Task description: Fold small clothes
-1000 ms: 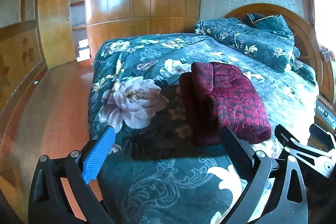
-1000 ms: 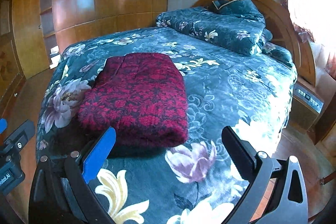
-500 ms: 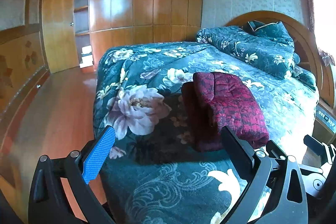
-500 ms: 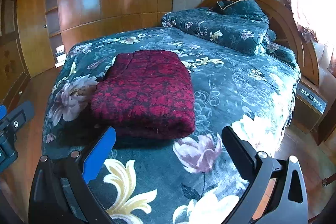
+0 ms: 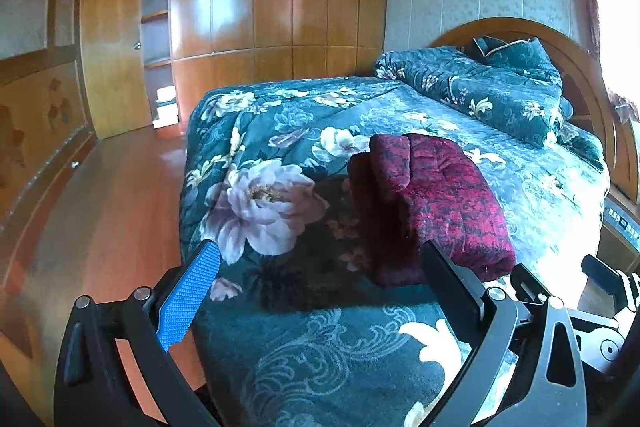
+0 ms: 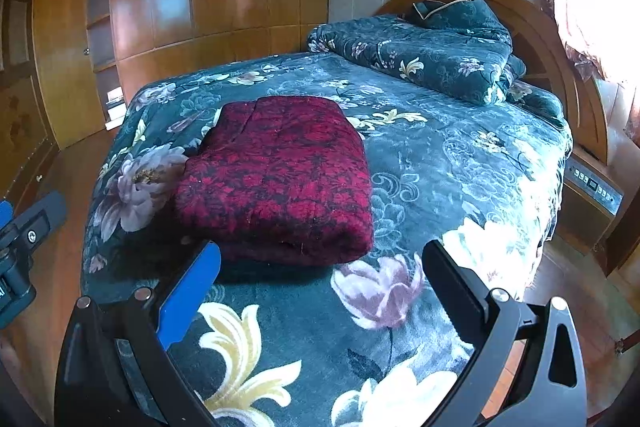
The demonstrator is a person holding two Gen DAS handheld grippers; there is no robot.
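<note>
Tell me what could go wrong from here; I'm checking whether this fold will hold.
The folded red garment lies loose on the soft floral bedspread, its layered edges exposed, so it may slump open. Both grippers, left gripper and right gripper, are open; reaching back in could snag it.

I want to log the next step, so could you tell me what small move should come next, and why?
Probably just draw both grippers back: the red garment already lies folded in a neat block on the bedspread, and the left gripper and right gripper are open and empty.
</note>
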